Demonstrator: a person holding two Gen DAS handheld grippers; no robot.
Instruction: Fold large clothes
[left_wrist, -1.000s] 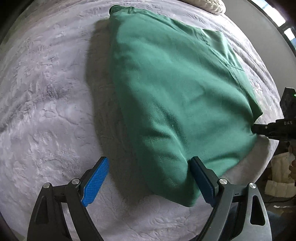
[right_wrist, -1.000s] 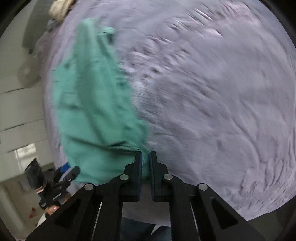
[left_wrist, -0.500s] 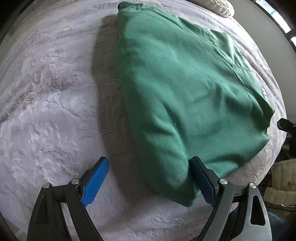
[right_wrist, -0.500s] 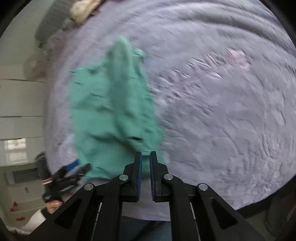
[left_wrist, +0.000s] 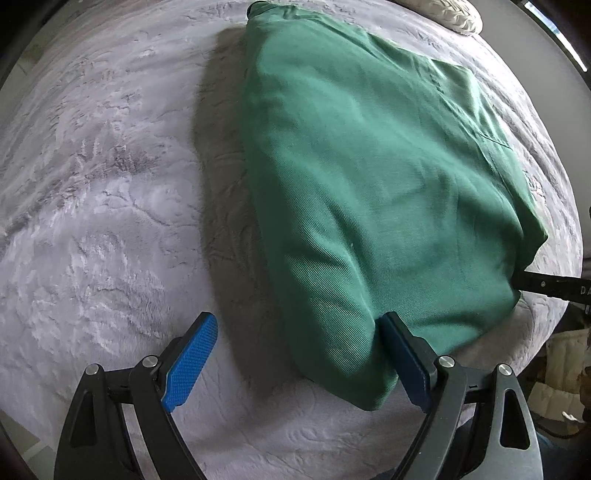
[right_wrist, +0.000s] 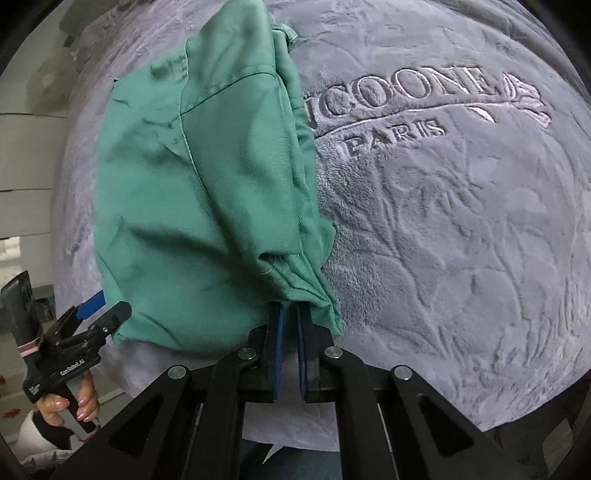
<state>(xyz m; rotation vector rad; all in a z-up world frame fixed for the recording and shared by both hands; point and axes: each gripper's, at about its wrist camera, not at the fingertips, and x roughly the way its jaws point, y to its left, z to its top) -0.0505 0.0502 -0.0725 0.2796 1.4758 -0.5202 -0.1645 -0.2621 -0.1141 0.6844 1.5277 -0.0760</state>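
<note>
Garment hangs pinched in right hand-held gripper — above blanket.

Soft daylight, 2 sharp fisheye views.

Both views are evenly lit and in focus, with no motion blur. In the left wrist view light comes from the upper right, where a window strip blows out to white; the green cloth throws a broad soft shadow leftward onto the grey blanket. The blanket's pile glares pale in patches. Fisheye bending curves the blanket into a dome, and black vignette rings the corners of both pictures. In the right wrist view the cloth reads paler, almost teal, and raking light picks out the blanket's embossed lettering crisply. The lower edges are dimmer.
</note>
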